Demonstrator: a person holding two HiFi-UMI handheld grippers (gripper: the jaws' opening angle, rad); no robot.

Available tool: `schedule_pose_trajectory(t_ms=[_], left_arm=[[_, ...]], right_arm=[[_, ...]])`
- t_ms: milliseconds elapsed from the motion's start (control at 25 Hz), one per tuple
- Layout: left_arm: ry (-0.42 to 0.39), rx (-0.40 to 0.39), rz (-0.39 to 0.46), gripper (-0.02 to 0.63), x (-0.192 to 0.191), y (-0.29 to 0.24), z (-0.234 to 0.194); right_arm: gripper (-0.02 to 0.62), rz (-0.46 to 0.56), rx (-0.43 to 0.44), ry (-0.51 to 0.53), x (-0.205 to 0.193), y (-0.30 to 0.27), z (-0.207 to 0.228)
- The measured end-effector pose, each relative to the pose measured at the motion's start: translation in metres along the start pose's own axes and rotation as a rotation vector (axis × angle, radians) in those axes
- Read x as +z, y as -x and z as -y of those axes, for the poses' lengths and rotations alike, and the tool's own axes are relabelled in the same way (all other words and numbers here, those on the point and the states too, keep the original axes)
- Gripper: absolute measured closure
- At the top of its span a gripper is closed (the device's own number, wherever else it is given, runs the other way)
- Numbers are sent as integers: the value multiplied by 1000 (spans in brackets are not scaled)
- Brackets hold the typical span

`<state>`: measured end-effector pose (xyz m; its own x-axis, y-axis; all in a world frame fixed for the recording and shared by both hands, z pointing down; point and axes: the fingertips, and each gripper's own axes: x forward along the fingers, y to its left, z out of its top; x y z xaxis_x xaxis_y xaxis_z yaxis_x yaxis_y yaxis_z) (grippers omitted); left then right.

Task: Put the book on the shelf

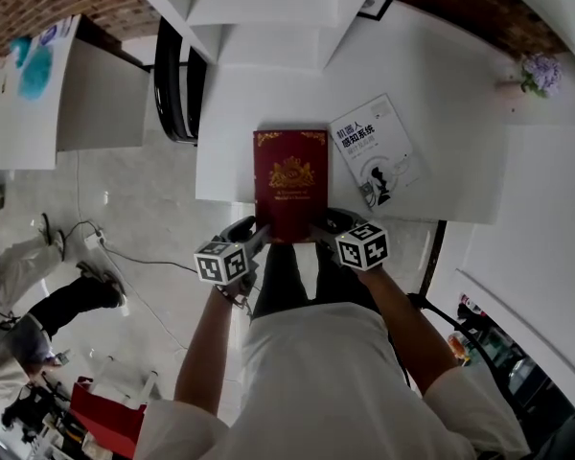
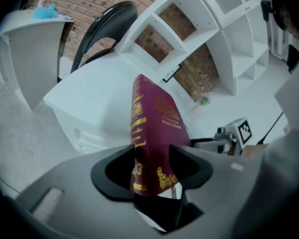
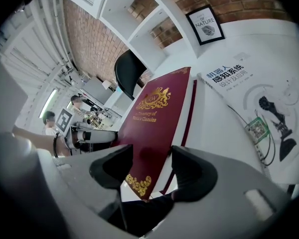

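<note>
A dark red book (image 1: 290,185) with gold print lies lengthwise over the near edge of the white table (image 1: 450,84), its far end toward the white shelf unit (image 1: 268,8). My left gripper (image 1: 260,239) is shut on its near left corner and my right gripper (image 1: 322,226) on its near right corner. In the left gripper view the red book (image 2: 154,128) stands edge-on between the jaws of the left gripper (image 2: 152,169), spine toward the camera. In the right gripper view the red book (image 3: 159,116) slants away from the right gripper (image 3: 152,169), cover up.
A white paperback (image 1: 376,149) lies on the table just right of the red book. A black chair (image 1: 177,80) stands left of the table. A framed picture (image 3: 208,25) leans at the table's back. A small purple flower bunch (image 1: 540,70) sits far right.
</note>
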<state>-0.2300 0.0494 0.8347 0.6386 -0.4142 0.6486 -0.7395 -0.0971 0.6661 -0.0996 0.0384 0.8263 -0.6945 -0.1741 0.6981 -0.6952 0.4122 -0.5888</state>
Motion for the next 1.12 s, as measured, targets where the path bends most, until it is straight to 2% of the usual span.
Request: schedule_pose_trajectory(t_ms=[160, 320, 360, 480, 640, 680, 840, 960, 1120], left_arm=[[23, -30, -33, 327, -2, 3, -11], [105, -187, -122, 198, -12, -7, -11], [114, -223, -147, 192, -15, -12, -10], [128, -310, -206, 187, -21, -25, -6], [165, -384, -250, 192, -29, -40, -3], [176, -400, -253, 195, -30, -42, -2], [213, -436, -238, 290, -26, -37, 3], [232, -432, -203, 287, -20, -30, 7], [231, -439, -169, 284, -9, -17, 16]], right_arm=[[343, -16, 32, -93, -13, 4, 4], [250, -34, 114, -267, -34, 1, 14], [242, -28, 148, -311, -35, -2, 15], [236, -8, 265, -403, -34, -14, 10], [238, -8, 384, -450, -35, -34, -3], [261, -5, 402, -458, -35, -36, -6], [277, 10, 420, -468, -32, -35, -11], [289, 46, 440, -464, -20, -26, -18], [295, 58, 439, -397, -7, -18, -25]])
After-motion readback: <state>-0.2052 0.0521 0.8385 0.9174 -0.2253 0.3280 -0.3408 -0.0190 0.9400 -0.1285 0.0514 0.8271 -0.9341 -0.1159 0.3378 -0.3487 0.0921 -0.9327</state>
